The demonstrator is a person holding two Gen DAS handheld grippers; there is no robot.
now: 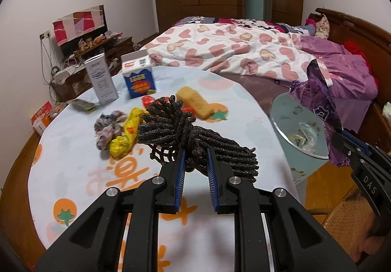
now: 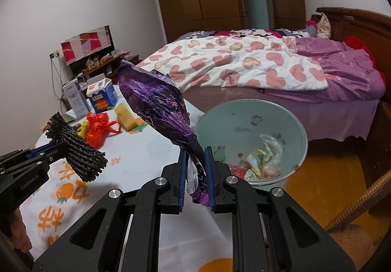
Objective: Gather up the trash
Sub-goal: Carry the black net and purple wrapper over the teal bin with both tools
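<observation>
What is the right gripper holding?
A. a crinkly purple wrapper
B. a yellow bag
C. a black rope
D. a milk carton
A: the right gripper is shut on the crinkly purple wrapper, near the bin; the black rope bundle is in the left gripper.

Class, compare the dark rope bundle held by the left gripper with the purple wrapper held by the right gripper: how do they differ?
The rope bundle is dark, coarse, coiled cord; the purple wrapper is shiny, crinkled foil. The rope bundle hangs over the table, while the purple wrapper stands upward beside the bin. Both are clamped in shut jaws, off the table.
</observation>
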